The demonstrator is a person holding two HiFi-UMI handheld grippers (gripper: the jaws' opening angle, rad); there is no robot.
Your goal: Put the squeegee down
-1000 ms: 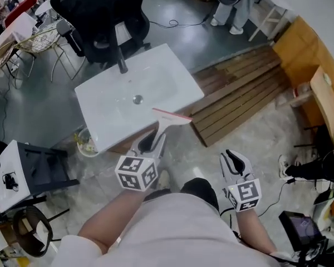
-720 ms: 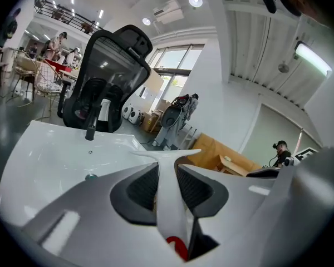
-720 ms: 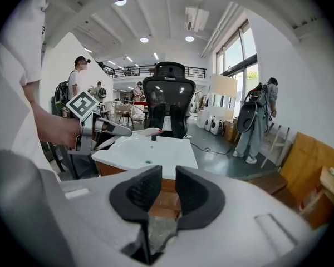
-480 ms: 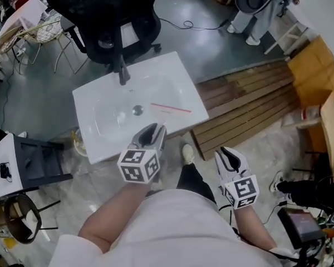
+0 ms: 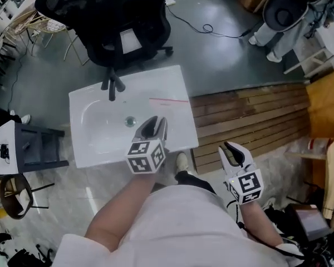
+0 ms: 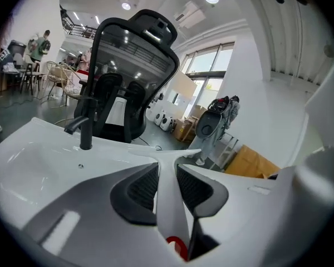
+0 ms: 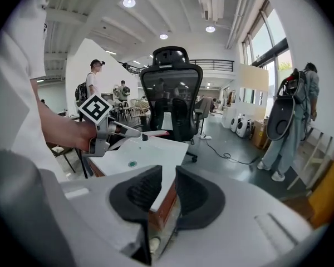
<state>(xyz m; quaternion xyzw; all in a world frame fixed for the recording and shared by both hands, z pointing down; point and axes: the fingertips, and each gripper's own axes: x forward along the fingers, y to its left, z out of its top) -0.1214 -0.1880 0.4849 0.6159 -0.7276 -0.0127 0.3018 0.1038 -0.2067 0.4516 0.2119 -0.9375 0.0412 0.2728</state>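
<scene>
The squeegee (image 5: 168, 100) is white with a thin red-edged blade; its handle (image 6: 168, 193) runs back between the pads of my left gripper (image 5: 154, 128), which is shut on it. The blade hangs over the right rear part of the white sink (image 5: 94, 141), level and crosswise; whether it touches the sink I cannot tell. The right gripper view shows the left gripper (image 7: 108, 128) holding the squeegee (image 7: 156, 132) above the sink (image 7: 150, 154). My right gripper (image 5: 232, 151) is to the right of the sink, off its front corner, its jaws a narrow gap apart with nothing between them (image 7: 168, 191).
A black faucet (image 5: 112, 86) stands at the sink's back edge, the drain (image 5: 130, 121) in the basin. A black office chair (image 5: 117, 15) is behind the sink. A wooden slat pallet (image 5: 245, 121) lies on the floor to the right. A person (image 7: 289, 121) stands further right.
Both grippers have moved toward the sink. The squeegee blade went from the sink's front right edge to over its right rear part. The left grip has not changed.
</scene>
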